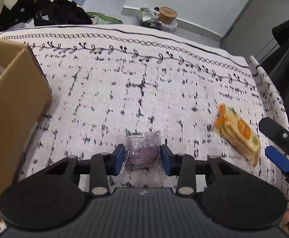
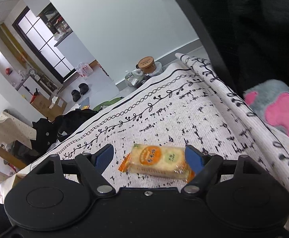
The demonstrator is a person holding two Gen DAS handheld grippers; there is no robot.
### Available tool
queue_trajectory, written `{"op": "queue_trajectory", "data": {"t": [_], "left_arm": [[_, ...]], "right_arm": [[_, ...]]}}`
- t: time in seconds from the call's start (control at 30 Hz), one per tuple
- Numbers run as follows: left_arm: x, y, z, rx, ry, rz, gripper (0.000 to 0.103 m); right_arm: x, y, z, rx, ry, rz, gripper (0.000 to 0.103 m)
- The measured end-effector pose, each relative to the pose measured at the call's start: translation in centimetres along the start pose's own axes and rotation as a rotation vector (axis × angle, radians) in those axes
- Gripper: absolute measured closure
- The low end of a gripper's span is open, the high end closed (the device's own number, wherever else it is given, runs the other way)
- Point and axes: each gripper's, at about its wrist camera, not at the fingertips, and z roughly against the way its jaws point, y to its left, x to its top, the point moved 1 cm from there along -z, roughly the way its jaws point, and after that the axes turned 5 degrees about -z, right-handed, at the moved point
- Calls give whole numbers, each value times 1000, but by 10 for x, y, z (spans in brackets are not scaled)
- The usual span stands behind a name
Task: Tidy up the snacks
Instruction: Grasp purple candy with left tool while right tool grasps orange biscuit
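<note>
My left gripper (image 1: pixel 142 155) is shut on a clear-wrapped purple snack pack (image 1: pixel 143 148) that sits low over the patterned white cloth (image 1: pixel 124 91). An orange and green cracker pack (image 1: pixel 238 132) lies on the cloth to the right. In the right wrist view the cracker pack (image 2: pixel 157 162) lies flat between the spread blue fingers of my right gripper (image 2: pixel 150 155), which is open around it; its right end is close to the right finger. The right gripper's blue fingertips (image 1: pixel 279 159) show at the right edge of the left wrist view.
An open cardboard box (image 1: pixel 11 103) stands at the cloth's left edge with something purple inside. Black bags (image 1: pixel 61 14), shoes and a paper tub (image 1: pixel 167 15) lie on the floor beyond. A grey and pink plush (image 2: pixel 277 111) lies right of the cloth's folded edge.
</note>
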Motion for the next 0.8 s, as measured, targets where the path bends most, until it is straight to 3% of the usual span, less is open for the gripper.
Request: {"op": "queue_trajectory", "data": {"t": [0.3, 0.5, 0.6, 0.7, 0.8], "left_arm": [[12, 14, 4, 22, -14, 10, 67], [14, 25, 11, 21, -23, 4, 67], [13, 29, 16, 24, -29, -7, 67], [12, 34, 23, 20, -38, -12, 67], [9, 37, 29, 16, -46, -17, 67]], "right_arm": [[5, 6, -17, 8, 10, 45, 24], [-7, 9, -27, -25, 107, 81, 24], [-16, 14, -27, -41, 141, 112, 37], [-20, 19, -23, -56, 172, 131, 68], [-24, 21, -15, -40, 184, 123, 68]]}}
